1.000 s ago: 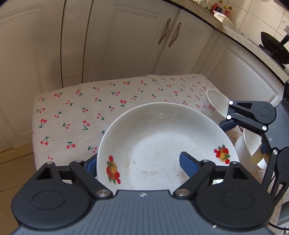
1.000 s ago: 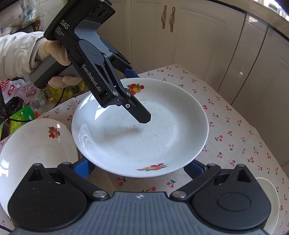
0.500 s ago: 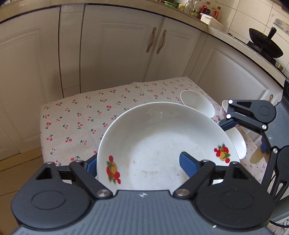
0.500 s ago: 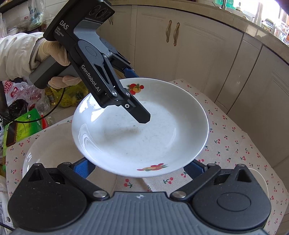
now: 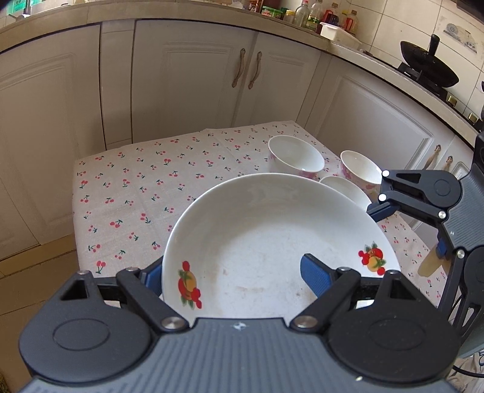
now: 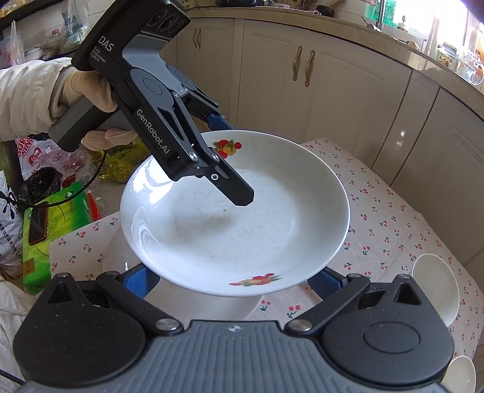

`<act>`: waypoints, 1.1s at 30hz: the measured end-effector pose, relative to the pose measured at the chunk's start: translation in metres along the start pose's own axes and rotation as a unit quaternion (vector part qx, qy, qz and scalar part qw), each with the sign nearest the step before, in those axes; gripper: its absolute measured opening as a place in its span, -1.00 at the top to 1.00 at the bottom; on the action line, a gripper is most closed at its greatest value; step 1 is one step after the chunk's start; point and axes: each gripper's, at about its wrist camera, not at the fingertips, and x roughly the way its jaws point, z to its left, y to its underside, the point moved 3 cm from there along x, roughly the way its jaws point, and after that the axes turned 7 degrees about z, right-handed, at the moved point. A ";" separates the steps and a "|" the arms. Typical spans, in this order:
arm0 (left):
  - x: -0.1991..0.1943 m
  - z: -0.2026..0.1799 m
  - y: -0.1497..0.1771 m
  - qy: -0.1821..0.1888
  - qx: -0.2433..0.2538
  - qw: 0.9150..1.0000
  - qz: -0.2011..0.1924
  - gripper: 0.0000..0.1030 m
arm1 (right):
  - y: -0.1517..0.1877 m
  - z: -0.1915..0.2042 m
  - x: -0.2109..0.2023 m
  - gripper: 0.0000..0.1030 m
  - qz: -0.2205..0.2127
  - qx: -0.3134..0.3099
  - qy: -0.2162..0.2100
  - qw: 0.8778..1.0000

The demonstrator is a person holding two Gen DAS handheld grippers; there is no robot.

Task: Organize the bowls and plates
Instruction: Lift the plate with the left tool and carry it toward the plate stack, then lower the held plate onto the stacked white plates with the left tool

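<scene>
1. Plate (image 5: 272, 241) aloft over the near half of the table (image 5: 136, 196), carried between both tools, touching nothing else.
2. Left hand-held gripper (image 5: 233, 276) clamped on the plate's rim: one finger lying across the top of the well, the other tucked under the outer edge. Gloved hand (image 6: 90, 90) wrapped round its handle.
3. Right hand-held gripper (image 6: 233, 281) with jaws spread wide, both fingers passing beneath the opposite rim. Cannot tell whether the pads press on anything there, since the plate hides the tips.
4. Probable goal: stacking onto the second plate (image 6: 196, 305) lying at the table's near left corner, directly below.
5. Move both tools as one. Any drift between them would likely twist the rim out of the clamp.
6. Hold the plate level, centre it over the lower one, then lower gently until the foot seats. Glazed ceramic, so probably slippery and quick to chip.
7. Release only after the weight rests below, and draw the underside fingers out sideways.
8. Three bowls (image 5: 296, 154) grouped near the table's far right corner, well apart from the plates.
9. Table covered by a cherry-print cloth, far left part bare.
10. Cream cabinets (image 5: 193, 84) behind, bottles (image 5: 302, 15) and a dark wok (image 5: 429, 63) on the counter, bags (image 6: 60, 211) on the floor.
</scene>
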 end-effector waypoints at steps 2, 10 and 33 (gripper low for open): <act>-0.003 -0.004 0.007 0.001 0.000 1.000 0.002 -0.71 | 0.005 0.007 -0.002 -1.00 0.000 0.001 -0.001 1.000; -0.003 -0.016 0.033 0.007 -0.006 1.000 0.008 -0.71 | 0.023 0.029 0.000 -1.00 0.003 0.012 -0.010 1.000; 0.020 -0.015 0.070 0.009 -0.019 0.999 0.047 -0.71 | 0.047 0.049 0.026 -1.00 0.031 0.028 -0.034 0.999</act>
